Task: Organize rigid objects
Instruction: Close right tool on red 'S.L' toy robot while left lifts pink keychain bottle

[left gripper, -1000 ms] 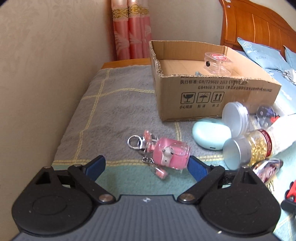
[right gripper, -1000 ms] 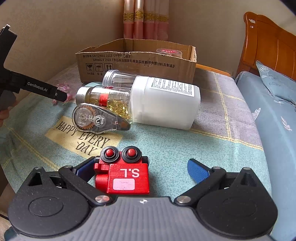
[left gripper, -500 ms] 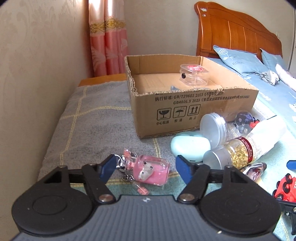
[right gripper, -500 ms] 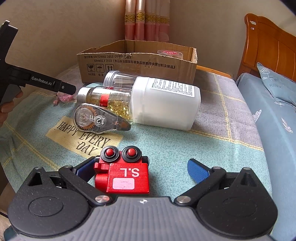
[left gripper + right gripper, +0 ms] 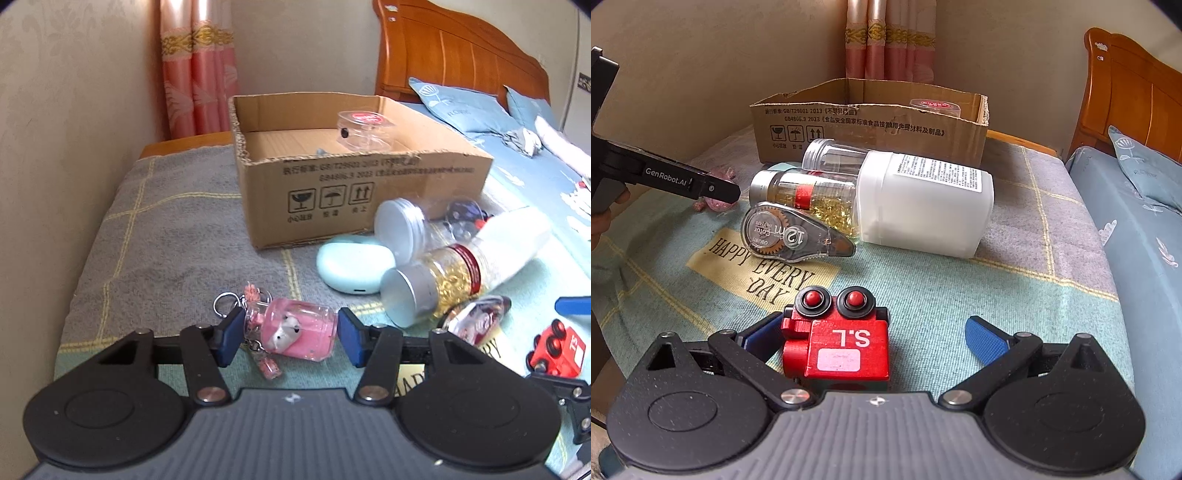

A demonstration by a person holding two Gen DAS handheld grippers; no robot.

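Note:
A pink bottle keychain (image 5: 295,332) lies on the blanket between the blue pads of my left gripper (image 5: 291,334). The jaws are closing, and both pads touch the bottle's ends. In the right wrist view, a red toy train (image 5: 846,343) sits between the fingers of my open right gripper (image 5: 871,332), close to the left finger and well clear of the right one. The cardboard box (image 5: 332,192) stands behind with a clear round container (image 5: 365,127) inside.
Before the box lie a mint case (image 5: 354,267), a clear jar (image 5: 402,229), a jar of gold capsules (image 5: 436,288), a white bottle (image 5: 923,206) and a correction tape (image 5: 794,232). A wall runs along the left; a wooden headboard (image 5: 443,62) rises at the back right.
The left gripper's jaws have drawn in from wide apart until the pads meet the pink bottle keychain. Its view has swung slightly. The right gripper and the red train have not moved.

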